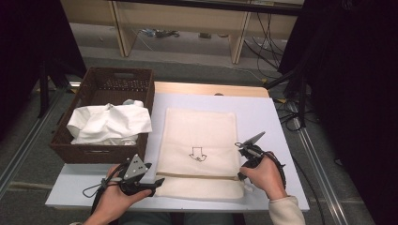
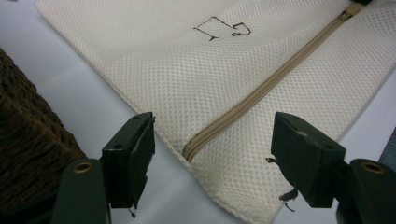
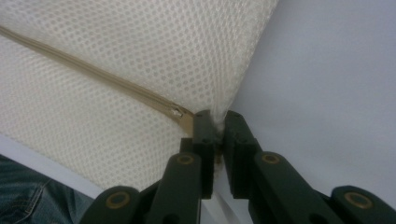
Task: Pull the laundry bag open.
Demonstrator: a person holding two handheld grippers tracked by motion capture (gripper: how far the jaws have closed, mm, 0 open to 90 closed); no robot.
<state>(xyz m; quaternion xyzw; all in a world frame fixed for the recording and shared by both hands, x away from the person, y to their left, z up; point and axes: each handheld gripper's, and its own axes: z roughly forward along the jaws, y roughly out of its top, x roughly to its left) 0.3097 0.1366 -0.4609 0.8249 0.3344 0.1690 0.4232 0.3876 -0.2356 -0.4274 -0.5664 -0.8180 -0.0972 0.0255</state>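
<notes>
Lying flat on the white table [image 1: 272, 122]: a cream mesh laundry bag [image 1: 199, 136], zipper [image 2: 261, 91] running along its near end, a small dark line drawing [image 1: 197, 154] marking its middle. Pinching the bag's edge at the zipper's end: the right gripper [image 3: 215, 128], jaws drawn almost together with a thin fold of mesh pressed between the pads, the brown zipper tape ending just beside the left pad. Rising away from those fingers in the right gripper view: the mesh, with bare table spreading out on the other side. Gripping that tool from behind in the high view: the person's right hand [image 1: 265, 176], sitting at the bag's near right corner. Hovering at the opposite, near left corner: the left gripper [image 2: 215, 154], jaws standing wide apart and pressing on nothing, the bag's corner and the zipper's other end lying between and just ahead of the pads. Showing just outside the left finger [image 2: 133, 154] in that view: a strip of bare table, then the brown wicker basket [image 1: 101, 140]. Resting inside the basket, well apart from both grippers: a crumpled white cloth [image 1: 110, 124]. Peeking in below the right gripper's fingers: blue denim [image 3: 28, 196].
</notes>
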